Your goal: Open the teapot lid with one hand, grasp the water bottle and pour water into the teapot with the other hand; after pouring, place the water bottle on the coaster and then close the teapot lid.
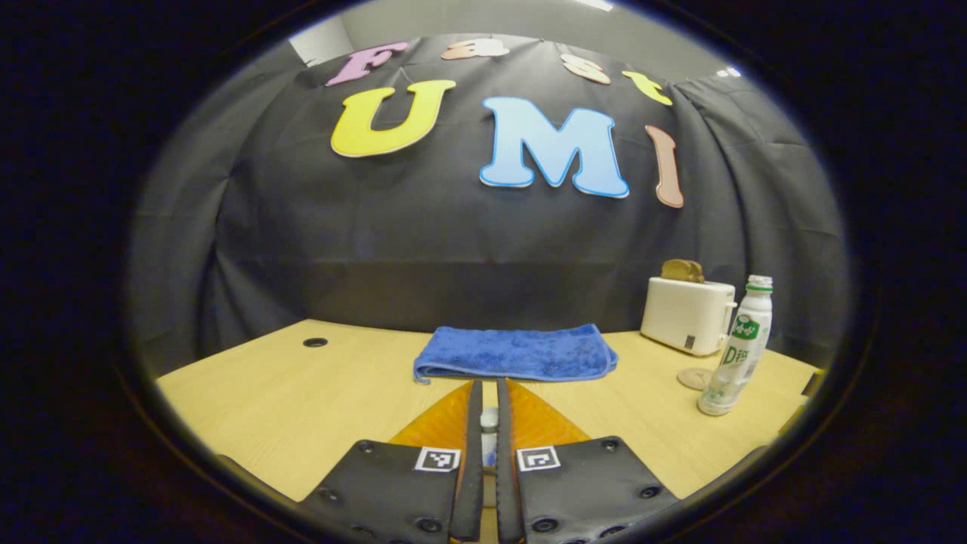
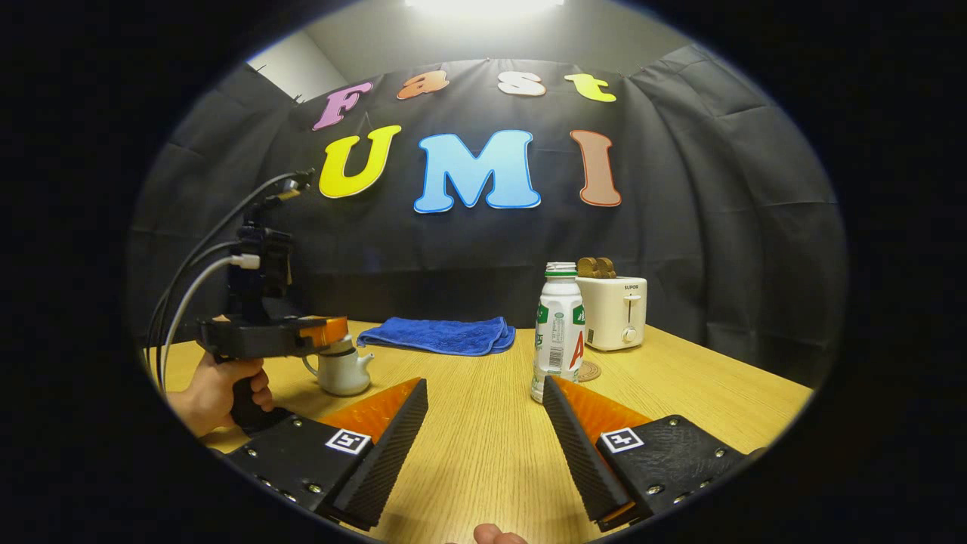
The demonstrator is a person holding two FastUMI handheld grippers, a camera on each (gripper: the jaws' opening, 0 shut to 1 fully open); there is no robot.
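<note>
Teapot (image 2: 344, 370) under left gripper (image 2: 332, 332), jaws pinching lid knob (image 1: 489, 417); right gripper (image 2: 483, 412) jaws wide, empty.

your left gripper (image 2: 332, 338): black pistol-grip body, several cables at rear. right gripper (image 2: 483, 408): screwed black plates bearing square black-and-white markers.

table (image 2: 483, 446) – matt wood grain | towel (image 2: 438, 335) – plush cloth | teapot (image 2: 344, 372) – glossy ceramic
</note>
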